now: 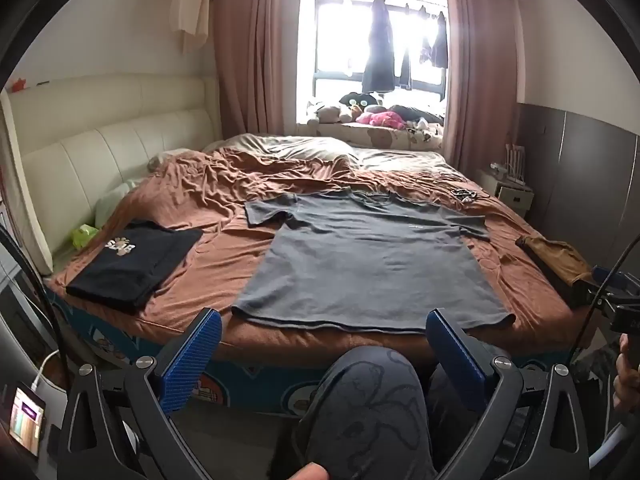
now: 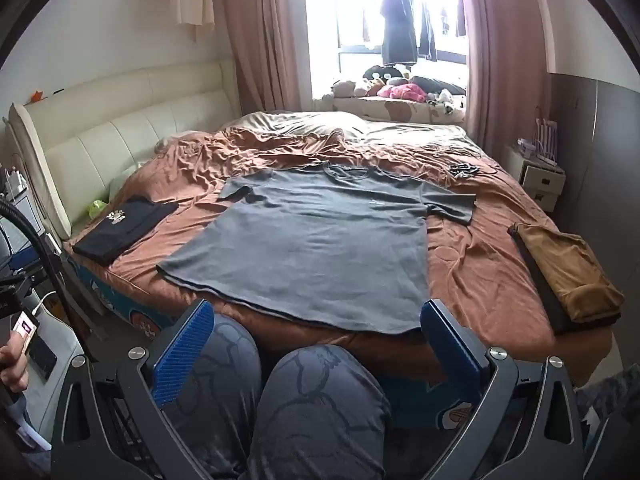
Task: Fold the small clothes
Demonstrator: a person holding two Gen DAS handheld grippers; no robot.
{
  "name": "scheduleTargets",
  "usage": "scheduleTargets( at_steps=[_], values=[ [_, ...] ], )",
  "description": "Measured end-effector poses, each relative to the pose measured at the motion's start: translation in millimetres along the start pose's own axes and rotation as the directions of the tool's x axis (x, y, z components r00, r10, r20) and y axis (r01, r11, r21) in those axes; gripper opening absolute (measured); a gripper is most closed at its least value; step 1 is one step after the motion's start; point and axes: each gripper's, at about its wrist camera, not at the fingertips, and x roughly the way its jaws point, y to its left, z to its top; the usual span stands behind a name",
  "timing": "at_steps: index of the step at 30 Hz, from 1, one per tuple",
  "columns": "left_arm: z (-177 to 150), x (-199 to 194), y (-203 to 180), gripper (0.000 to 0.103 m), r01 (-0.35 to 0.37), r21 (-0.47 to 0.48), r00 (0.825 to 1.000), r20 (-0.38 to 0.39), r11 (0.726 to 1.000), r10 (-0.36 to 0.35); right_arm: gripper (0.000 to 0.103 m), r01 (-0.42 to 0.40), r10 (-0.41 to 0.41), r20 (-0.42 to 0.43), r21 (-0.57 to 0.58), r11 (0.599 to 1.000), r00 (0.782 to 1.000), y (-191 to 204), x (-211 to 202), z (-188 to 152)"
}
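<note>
A grey T-shirt (image 1: 368,256) (image 2: 312,240) lies spread flat on the brown bed sheet (image 1: 208,216) (image 2: 480,264), hem toward me, both sleeves out. My left gripper (image 1: 324,332) is open, with blue pads (image 1: 192,356) wide apart, hovering short of the hem above a person's knee. Nothing sits between its fingers. My right gripper (image 2: 316,320) is open too, held back from the hem over both knees, holding nothing. In the left wrist view the right gripper's body (image 1: 616,300) shows at the right edge.
A folded black shirt (image 1: 136,264) (image 2: 124,228) lies at the bed's left. A folded tan garment (image 1: 556,256) (image 2: 568,276) lies at the right edge. The person's knees (image 2: 280,400) press against the bed front. A headboard (image 1: 80,168), a nightstand (image 2: 540,180) and a phone (image 1: 26,416) surround the bed.
</note>
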Motion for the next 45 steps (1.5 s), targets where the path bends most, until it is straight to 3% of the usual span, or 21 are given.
scheduleTargets(
  at_steps=[5, 25, 45],
  values=[
    [-3.4, -4.2, -0.1, 0.103, 0.015, -0.026, 1.0, 0.008, 1.0, -0.015, 0.103, 0.032, -0.032, 0.0, -0.04, 0.999, 0.999, 6.5, -2.6, -1.9],
    [0.1, -9.3, -22.0, 0.103, 0.035, 0.006, 0.999, -0.006, 0.999, -0.035, 0.103, 0.035, -0.035, 0.006, 0.014, 0.999, 0.999, -0.2, -15.2, -5.3],
    [-2.4, -12.6, -8.7, 0.103, 0.042, 0.001, 0.999, 0.004, 0.999, -0.042, 0.103, 0.018, -0.018, 0.008, -0.02, 1.0, 1.0, 5.9, -8.6, -1.4]
  ],
)
